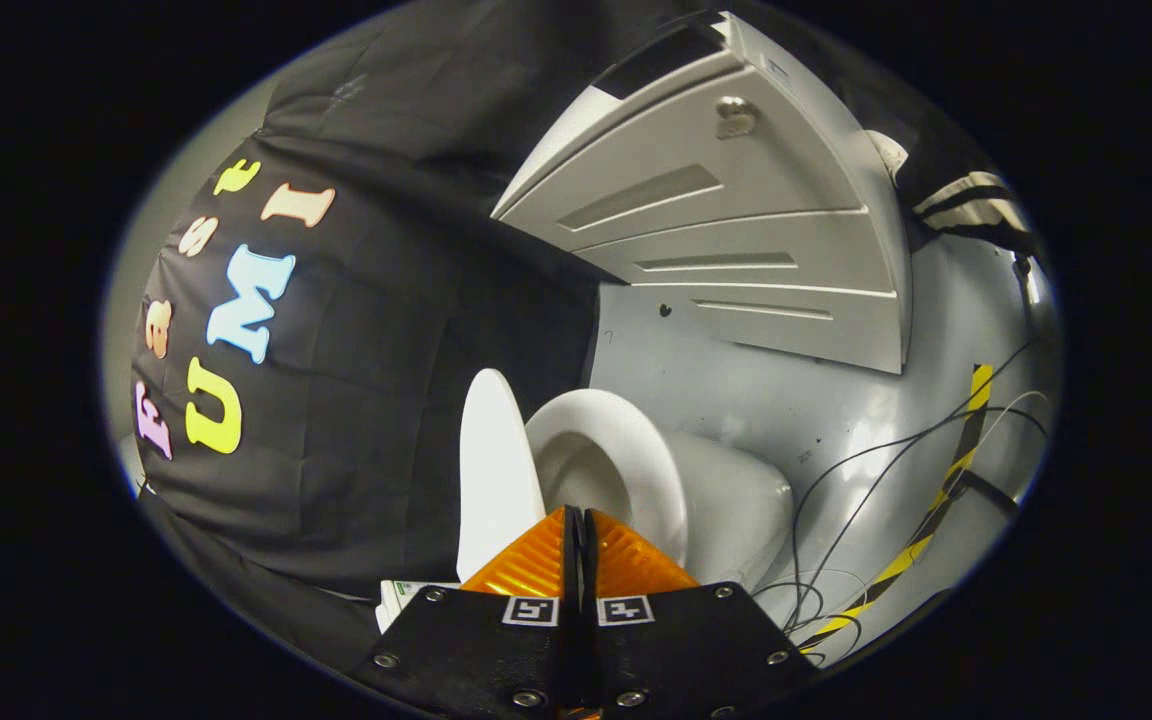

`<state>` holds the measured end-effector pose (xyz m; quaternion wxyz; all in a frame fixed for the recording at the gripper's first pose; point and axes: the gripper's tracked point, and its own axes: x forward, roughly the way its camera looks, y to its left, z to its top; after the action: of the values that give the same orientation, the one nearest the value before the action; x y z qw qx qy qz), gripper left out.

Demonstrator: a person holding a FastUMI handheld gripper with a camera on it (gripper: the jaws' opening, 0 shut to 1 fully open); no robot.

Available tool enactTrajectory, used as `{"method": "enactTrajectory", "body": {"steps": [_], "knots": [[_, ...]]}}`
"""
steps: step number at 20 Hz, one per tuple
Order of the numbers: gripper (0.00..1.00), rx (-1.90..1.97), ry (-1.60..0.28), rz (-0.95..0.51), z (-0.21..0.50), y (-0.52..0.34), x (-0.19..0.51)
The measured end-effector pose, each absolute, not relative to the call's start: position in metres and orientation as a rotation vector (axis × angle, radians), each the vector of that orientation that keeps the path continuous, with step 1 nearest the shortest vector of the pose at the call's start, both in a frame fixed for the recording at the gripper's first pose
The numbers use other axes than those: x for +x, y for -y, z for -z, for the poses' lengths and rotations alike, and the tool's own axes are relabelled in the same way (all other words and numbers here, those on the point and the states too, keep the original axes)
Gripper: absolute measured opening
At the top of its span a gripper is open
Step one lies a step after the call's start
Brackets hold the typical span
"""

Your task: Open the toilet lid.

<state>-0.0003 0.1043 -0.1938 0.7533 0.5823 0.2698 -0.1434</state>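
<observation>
Closest to the lens, the hand-held gripper (577, 512) has its two fingers pressed together with nothing between them, their tips just short of the toilet (726, 500). Beyond it lies the grey floor (836, 400), with a pale drawer cabinet (736, 230) further off and loose cables (866, 480) beside striped tape (946, 490). Right ahead of the fingertips the toilet lid (491, 470) already stands raised beside the open seat ring (626, 450). It looks like stiff, smooth, fairly light plastic on a hinge, likely slippery; I would hook or push its free front edge, well away from the hinge.
</observation>
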Motion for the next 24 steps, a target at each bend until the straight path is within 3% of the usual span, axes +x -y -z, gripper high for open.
{"method": "enactTrajectory", "body": {"steps": [24], "knots": [[0.0,0.792,-0.408,0.118,0.006,-0.185,0.004]]}}
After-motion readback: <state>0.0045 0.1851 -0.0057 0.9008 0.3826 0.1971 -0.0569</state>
